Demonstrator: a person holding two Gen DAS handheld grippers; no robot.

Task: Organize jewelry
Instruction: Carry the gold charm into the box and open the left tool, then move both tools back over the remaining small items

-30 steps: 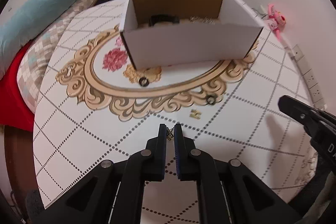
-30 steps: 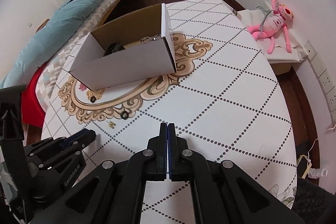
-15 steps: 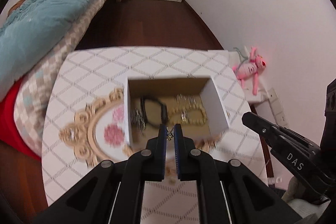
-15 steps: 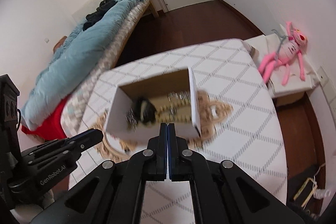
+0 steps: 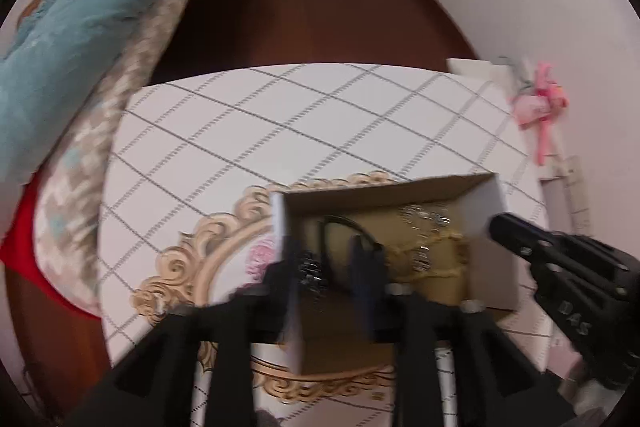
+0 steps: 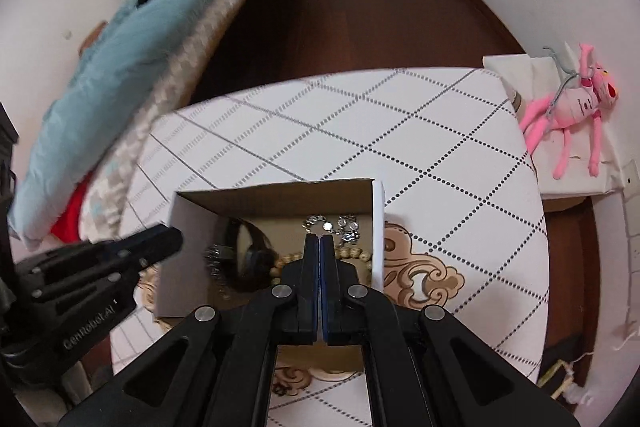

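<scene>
An open white cardboard box [image 5: 490, 199] [image 6: 378, 227] stands on the patterned table. Inside lie a black bracelet [image 5: 340, 227] [image 6: 252, 251], a beaded wooden bracelet [image 5: 436, 255] [image 6: 288, 261], and silver pieces [image 5: 424, 217] [image 6: 340, 227]. My left gripper [image 5: 326, 267] hangs over the box with its jaws spread apart and blurred; nothing shows between them. My right gripper [image 6: 320, 243] is shut and empty, above the box's right part. It also shows in the left wrist view [image 5: 560, 267].
The round table [image 6: 440, 147] has a white quilted cover with a gold ornament. A bed with a blue blanket [image 6: 140, 39] lies to the left. A pink plush toy [image 6: 576, 107] rests on a low white stand at right. Dark wood floor lies beyond.
The left jaws, shut on a small gold piece before, have spread open over the box and the piece is gone from between them. Both grippers moved closer over the box.
</scene>
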